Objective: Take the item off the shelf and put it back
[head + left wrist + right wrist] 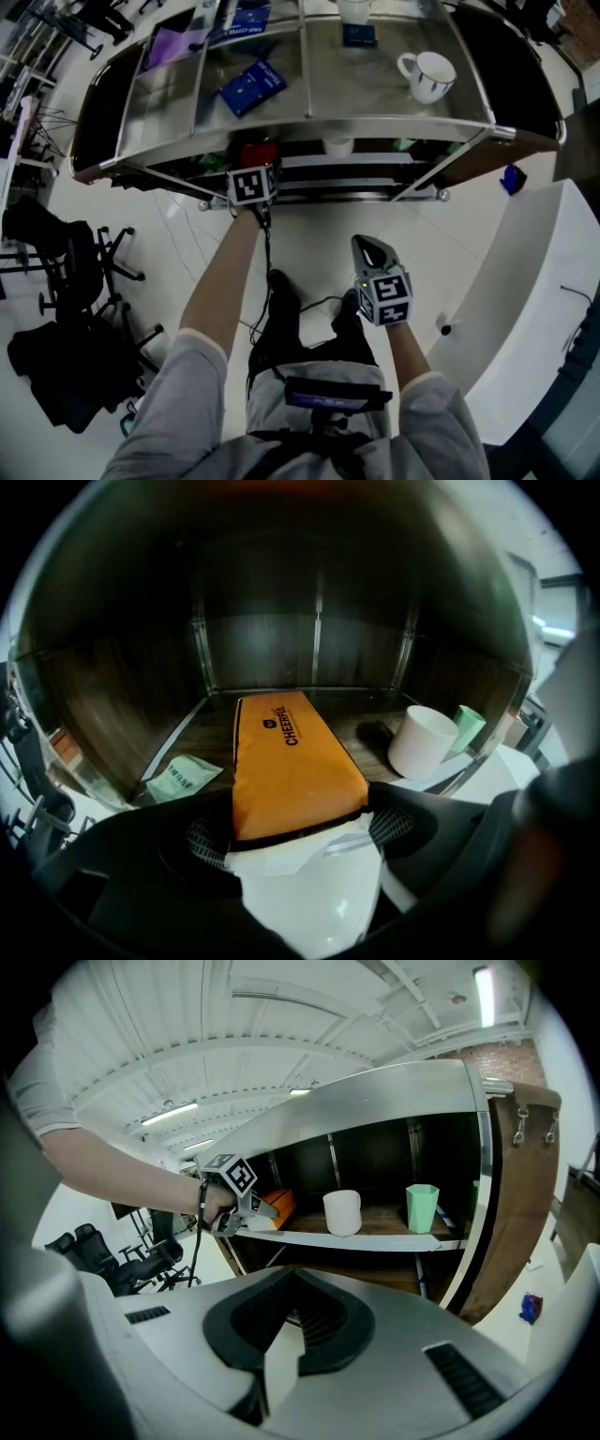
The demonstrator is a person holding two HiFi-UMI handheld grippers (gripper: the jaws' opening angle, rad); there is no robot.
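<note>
Fingers of the left gripper [300, 829] pinch the near end of the orange pack [291, 761], lying beyond them on the shelf [211, 738]; right gripper [281, 1358] fingers pressed together, empty; pack seemingly not yet released.

Floor is glossy white tile [173, 227]. Black swivel office chairs [58, 246] are clustered at left, a white curved counter [534, 272] at right. Steel-framed shelf unit with a glass top [309, 119] stands ahead, with dark wood back panels [262, 639] inside. White ribbed ceiling [187, 1016], lit tube lights [484, 993], red brick wall [502, 1052].
</note>
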